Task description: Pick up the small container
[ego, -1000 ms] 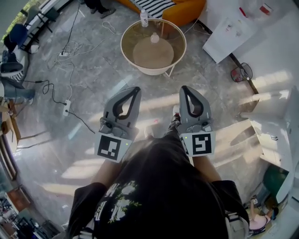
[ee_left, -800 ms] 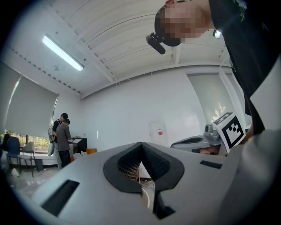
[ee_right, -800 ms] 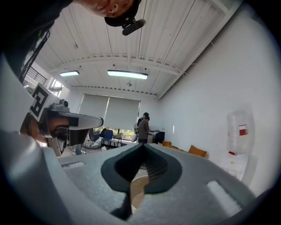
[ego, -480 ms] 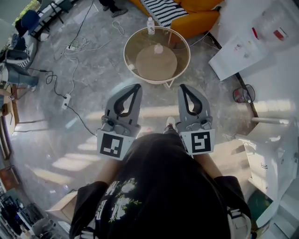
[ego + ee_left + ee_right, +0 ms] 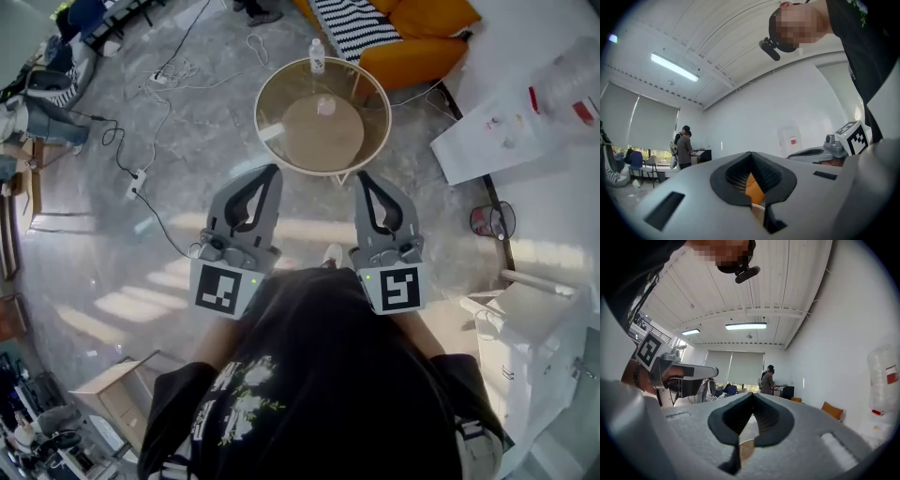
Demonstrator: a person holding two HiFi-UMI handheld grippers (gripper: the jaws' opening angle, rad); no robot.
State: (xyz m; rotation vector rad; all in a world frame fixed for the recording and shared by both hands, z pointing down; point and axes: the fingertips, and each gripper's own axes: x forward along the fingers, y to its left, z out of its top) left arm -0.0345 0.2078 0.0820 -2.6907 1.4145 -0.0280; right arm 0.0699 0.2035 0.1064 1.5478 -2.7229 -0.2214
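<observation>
The small container (image 5: 325, 106), pale and rounded, stands near the middle of a round glass-topped table (image 5: 272, 112) in the head view. A clear bottle (image 5: 317, 56) stands at the table's far rim. My left gripper (image 5: 273, 172) and right gripper (image 5: 361, 178) are held side by side, level, just short of the table's near edge, both pointing at it. Each is shut with nothing between its jaws. In the left gripper view the left gripper (image 5: 751, 153) has its tips together, and in the right gripper view the right gripper (image 5: 752, 394) does too. Neither of those views shows the container.
An orange sofa (image 5: 412, 47) with a striped cushion (image 5: 342, 23) lies beyond the table. Cables and a power strip (image 5: 138, 180) run over the floor at left. White boards (image 5: 506, 122) and a small fan (image 5: 491, 221) are at right, a cardboard box (image 5: 117, 398) at lower left. People (image 5: 684, 149) stand at a far desk.
The person has walked forward with both grippers, so the round table with the container now lies much closer to the fingertips. Both grippers stay shut and side by side.
</observation>
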